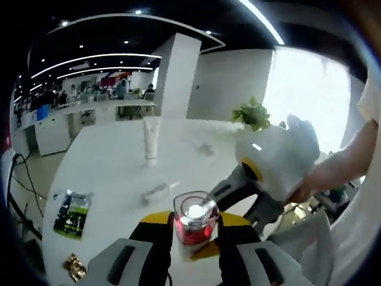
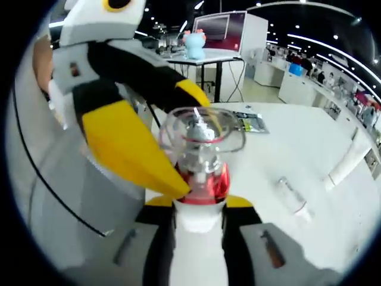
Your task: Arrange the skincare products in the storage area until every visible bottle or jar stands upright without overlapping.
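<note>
A bottle (image 1: 193, 221) with a white body, red band and clear cap sits between the yellow-tipped jaws of my left gripper (image 1: 195, 219), which is shut on it. In the right gripper view the same bottle (image 2: 201, 173) rises from my right gripper (image 2: 198, 202), which is shut on its white body. My right gripper (image 1: 238, 187), held by a gloved hand, reaches the bottle from the right. The left gripper's yellow finger (image 2: 128, 149) presses the bottle's side. A white tube (image 1: 150, 140) stands upright on the table. A small clear bottle (image 1: 158, 192) lies flat.
The white table (image 1: 107, 167) also carries a green packet (image 1: 72, 214), a gold wrapper (image 1: 75, 266) near the front edge and a potted plant (image 1: 253, 113) at the back. A person's arm (image 1: 339, 170) is on the right. The lying bottle (image 2: 292, 196) and tube (image 2: 339, 170) are to the right.
</note>
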Tool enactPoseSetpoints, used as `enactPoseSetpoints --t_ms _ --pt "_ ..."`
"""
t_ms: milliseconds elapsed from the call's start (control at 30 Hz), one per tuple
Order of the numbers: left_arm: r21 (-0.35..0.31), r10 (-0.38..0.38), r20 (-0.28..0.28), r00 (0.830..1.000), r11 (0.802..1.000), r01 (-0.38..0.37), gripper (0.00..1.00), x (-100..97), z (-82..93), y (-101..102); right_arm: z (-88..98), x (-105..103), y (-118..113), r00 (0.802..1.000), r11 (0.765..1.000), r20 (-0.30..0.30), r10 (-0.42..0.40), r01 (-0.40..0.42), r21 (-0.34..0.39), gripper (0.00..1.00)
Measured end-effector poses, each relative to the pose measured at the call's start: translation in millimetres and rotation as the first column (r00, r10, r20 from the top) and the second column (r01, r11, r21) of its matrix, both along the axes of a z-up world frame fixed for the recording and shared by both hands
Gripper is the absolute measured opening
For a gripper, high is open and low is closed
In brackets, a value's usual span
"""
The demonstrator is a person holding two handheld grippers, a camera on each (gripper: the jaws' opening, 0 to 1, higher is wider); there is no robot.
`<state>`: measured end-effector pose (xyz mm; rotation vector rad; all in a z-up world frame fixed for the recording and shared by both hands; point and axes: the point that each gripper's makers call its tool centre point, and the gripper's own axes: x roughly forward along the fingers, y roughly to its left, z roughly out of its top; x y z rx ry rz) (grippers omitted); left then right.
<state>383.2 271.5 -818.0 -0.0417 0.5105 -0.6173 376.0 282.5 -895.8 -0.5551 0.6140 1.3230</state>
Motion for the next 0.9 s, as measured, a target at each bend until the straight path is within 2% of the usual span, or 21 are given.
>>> enactPoseSetpoints --t_ms 267,467,567,900 --pt "0.021 -0.013 -0.018 1.000 1.000 0.014 0.30 -4.0 -8.8 0.1 -11.0 -5.9 -2.4 0.999 1.000 -0.024 0.025 -0.025 -0.015 0.27" --pt "0.046 -0.038 -0.009 0.999 0.998 0.039 0.30 -10.0 -12.8 -0.6 -20.1 -9.9 -3.9 0.998 0.997 0.004 0.067 -0.067 -0.037 0.28" --pt "0.027 -0.039 -0.001 0.999 0.999 0.039 0.30 -10.9 -10.8 -1.6 -20.0 -10.3 -3.7 0.997 0.997 0.000 0.072 -0.072 -0.020 0.28" --pt "0.036 -0.080 0.021 0.997 0.996 0.079 0.31 -11.5 -9.1 -6.0 -20.7 -11.6 -2.4 0.995 0.995 -0.015 0.098 -0.098 0.012 0.28"
